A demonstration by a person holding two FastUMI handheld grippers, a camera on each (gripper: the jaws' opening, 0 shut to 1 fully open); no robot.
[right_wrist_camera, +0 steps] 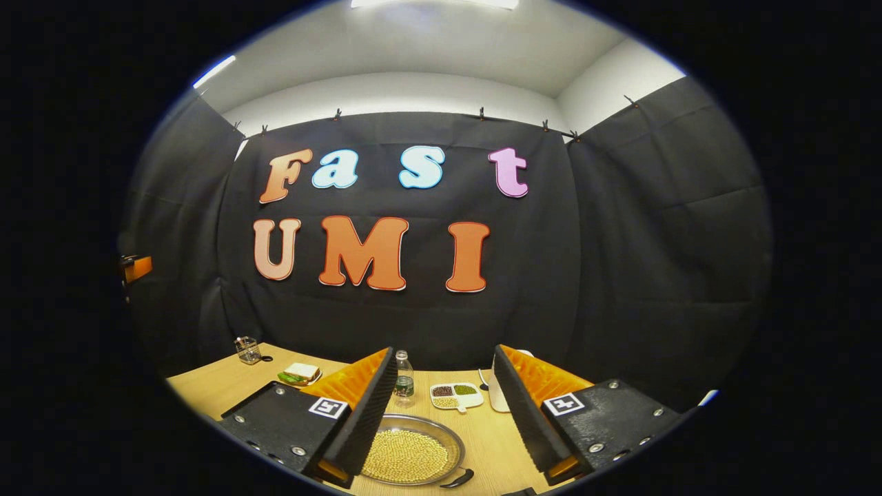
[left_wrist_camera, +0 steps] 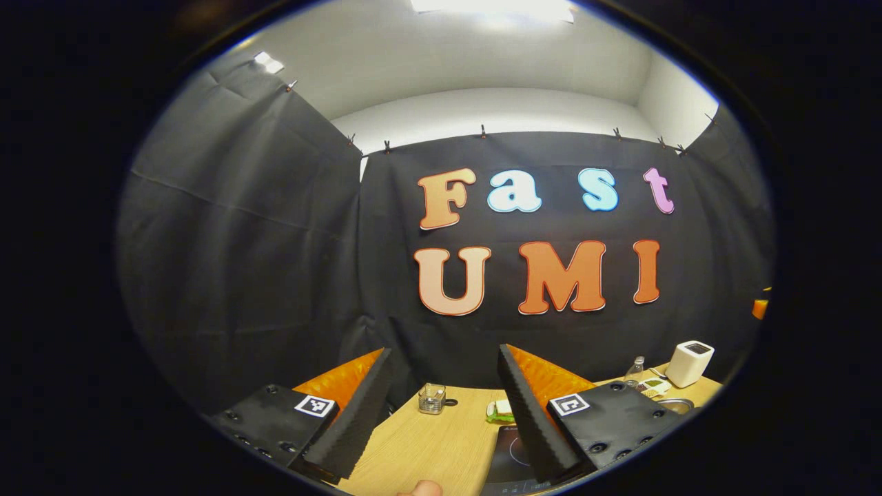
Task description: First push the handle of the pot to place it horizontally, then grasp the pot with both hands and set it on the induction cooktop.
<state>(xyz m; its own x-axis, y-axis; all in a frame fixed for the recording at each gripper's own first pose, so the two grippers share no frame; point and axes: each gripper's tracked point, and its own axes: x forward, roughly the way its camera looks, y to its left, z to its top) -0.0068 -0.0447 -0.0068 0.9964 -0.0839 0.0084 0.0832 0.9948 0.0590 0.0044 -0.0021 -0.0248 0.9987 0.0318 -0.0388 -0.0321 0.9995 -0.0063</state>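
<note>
1. The left gripper [left_wrist_camera: 441,413] is held spread above the counter [left_wrist_camera: 427,448], nothing between its fingers.
2. The induction cooktop [left_wrist_camera: 510,455] is seen at 5 o'clock in the left gripper view.
3. The right gripper [right_wrist_camera: 444,413] is likewise spread and empty.
4. The pot [right_wrist_camera: 413,451], filled with pale beans, is seen at 6 o'clock in the right gripper view, its handle [right_wrist_camera: 458,478] pointed toward 4 o'clock.

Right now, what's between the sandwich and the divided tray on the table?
In the right gripper view, a water bottle stands between the sandwich and the divided tray; the right gripper has a finger crossing that stretch too.
</note>
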